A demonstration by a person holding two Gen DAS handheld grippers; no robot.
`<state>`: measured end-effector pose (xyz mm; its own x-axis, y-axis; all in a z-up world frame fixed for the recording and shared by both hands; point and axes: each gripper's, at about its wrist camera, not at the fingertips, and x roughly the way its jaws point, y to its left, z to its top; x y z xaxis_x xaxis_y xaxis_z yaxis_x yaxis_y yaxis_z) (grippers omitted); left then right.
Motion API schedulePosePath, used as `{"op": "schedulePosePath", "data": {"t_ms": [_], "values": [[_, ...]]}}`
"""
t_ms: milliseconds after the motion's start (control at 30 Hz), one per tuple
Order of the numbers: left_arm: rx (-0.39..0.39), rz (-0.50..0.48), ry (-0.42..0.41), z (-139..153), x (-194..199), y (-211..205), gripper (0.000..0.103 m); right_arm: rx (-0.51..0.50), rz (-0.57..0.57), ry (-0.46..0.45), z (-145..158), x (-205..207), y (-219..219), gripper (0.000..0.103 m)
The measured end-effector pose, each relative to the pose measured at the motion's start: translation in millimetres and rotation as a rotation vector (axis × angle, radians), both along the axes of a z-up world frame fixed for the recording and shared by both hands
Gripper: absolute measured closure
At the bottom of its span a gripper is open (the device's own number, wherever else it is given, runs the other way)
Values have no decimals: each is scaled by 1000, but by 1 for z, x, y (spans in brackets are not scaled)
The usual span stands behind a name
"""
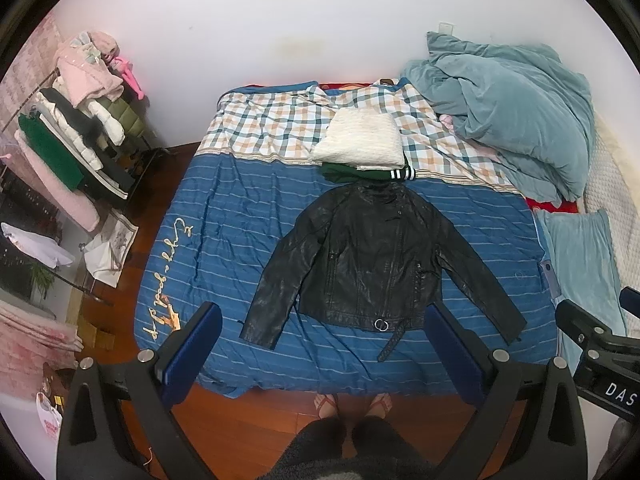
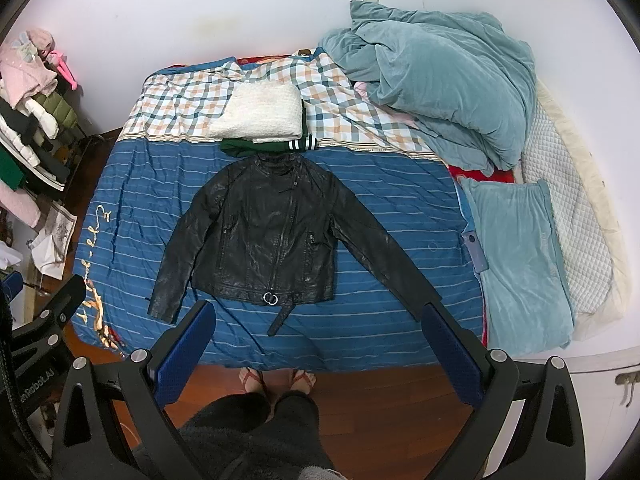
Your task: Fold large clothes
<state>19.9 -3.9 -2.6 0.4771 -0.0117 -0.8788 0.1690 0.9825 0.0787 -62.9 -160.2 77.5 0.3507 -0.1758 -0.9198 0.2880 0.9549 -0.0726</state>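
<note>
home bedroom.
bed (image 2: 400,208) with striped cover, rumpled duvet (image 2: 440,92), pillow (image 2: 520,260), loaded clothes rack (image 1: 72,140), wood floor (image 2: 380,408).

White folded knit (image 1: 362,136) hides most of green garment (image 1: 360,175).

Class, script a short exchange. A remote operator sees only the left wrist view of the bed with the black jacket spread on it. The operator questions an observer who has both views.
Operator: My lower right is blocked. Is the right gripper holding anything?
Observer: No. The right gripper is open and empty, above the hem of the black jacket.
Operator: Where does the teal pillow end?
Observer: The teal pillow runs down to the near edge of the bed.
Operator: Anything past that?
Observer: A white ledge with a small metal fitting.
</note>
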Motion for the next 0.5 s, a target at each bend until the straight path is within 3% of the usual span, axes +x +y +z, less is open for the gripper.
{"op": "schedulePosePath", "data": {"t_ms": [367,500], "values": [[-8,-23,5,-6,8,4,0,1,-13,5,-7,6,3,0],[17,-25,-53,-20,23,3,0,37,-47,0,-20,17,1,0]]}}
